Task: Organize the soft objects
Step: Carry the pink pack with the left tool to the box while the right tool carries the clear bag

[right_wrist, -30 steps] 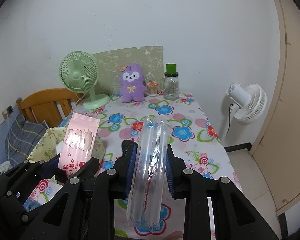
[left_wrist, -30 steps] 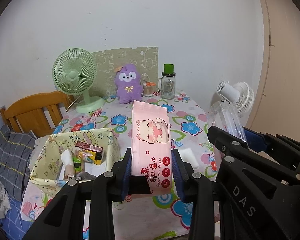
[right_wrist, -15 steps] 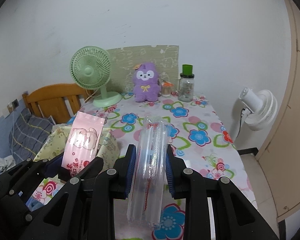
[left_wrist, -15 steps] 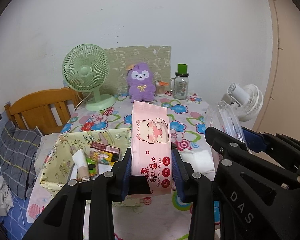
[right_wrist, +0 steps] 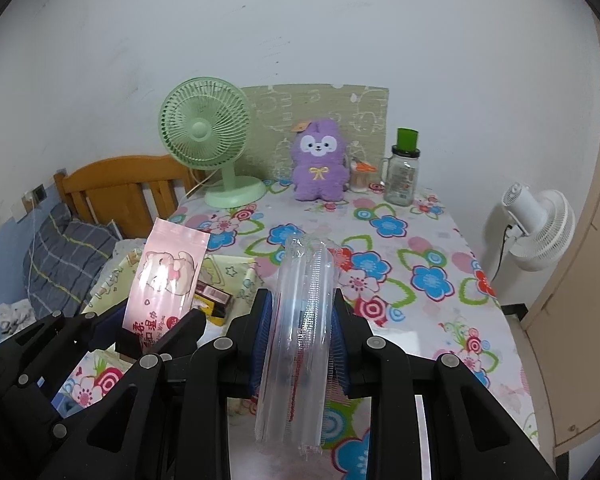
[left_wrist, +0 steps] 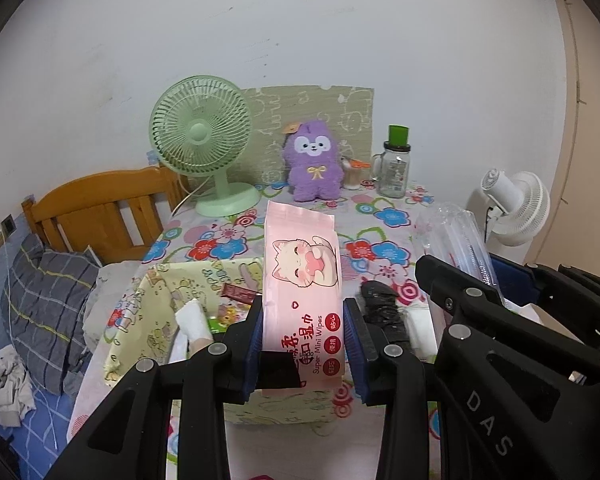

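My left gripper (left_wrist: 303, 340) is shut on a pink pack of wet wipes (left_wrist: 302, 276), held upright over the yellow fabric storage box (left_wrist: 148, 312). The pack also shows in the right wrist view (right_wrist: 164, 280). My right gripper (right_wrist: 300, 340) is shut on a clear plastic bag pack (right_wrist: 300, 320), held upright above the flowered tablecloth (right_wrist: 420, 248). The clear pack also shows at the right of the left wrist view (left_wrist: 460, 248). The box (right_wrist: 236, 268) holds small packets and a white tube (left_wrist: 192, 320). A purple plush toy (right_wrist: 320, 168) stands at the table's back.
A green desk fan (right_wrist: 208, 136) stands at the back left, and a glass jar with a green lid (right_wrist: 404, 172) at the back right. A white fan (right_wrist: 536, 228) is beyond the right table edge. A wooden bed frame (right_wrist: 120, 184) and grey pillow (left_wrist: 40, 296) lie left.
Both grippers have drawn back and swung, so the table's back objects shifted right in view. The storage box now sits directly under the wipes pack. Both grips are unchanged.
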Motion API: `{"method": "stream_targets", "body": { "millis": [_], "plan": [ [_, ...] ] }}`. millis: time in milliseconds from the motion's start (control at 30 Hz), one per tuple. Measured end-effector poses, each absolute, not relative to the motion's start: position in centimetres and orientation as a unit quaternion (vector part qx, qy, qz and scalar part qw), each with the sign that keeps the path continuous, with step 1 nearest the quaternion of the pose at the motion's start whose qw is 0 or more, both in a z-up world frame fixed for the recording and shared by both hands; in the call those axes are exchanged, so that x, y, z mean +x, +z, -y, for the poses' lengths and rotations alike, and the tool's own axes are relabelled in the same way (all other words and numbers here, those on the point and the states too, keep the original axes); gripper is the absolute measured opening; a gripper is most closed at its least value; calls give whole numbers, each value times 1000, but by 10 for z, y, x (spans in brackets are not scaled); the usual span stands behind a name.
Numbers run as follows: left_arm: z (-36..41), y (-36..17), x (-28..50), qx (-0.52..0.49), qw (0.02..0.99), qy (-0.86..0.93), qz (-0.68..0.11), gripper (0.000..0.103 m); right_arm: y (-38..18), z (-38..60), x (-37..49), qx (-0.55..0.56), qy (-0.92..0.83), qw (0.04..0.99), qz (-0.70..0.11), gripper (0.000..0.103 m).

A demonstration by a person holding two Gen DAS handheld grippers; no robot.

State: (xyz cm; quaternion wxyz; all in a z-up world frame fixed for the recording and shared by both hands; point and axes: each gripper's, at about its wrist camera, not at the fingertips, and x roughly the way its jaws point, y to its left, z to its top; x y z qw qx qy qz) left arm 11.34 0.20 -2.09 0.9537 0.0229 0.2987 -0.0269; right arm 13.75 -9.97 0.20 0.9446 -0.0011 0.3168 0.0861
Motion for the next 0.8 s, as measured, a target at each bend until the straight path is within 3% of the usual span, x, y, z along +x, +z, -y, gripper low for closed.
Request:
{"method": "stream_targets", "body": {
  "millis": [800],
  "plan": [
    [-65,-44,150,11,947,22,-320,37,-16,30,182,-20,134,931,-340,31]
  ]
}}
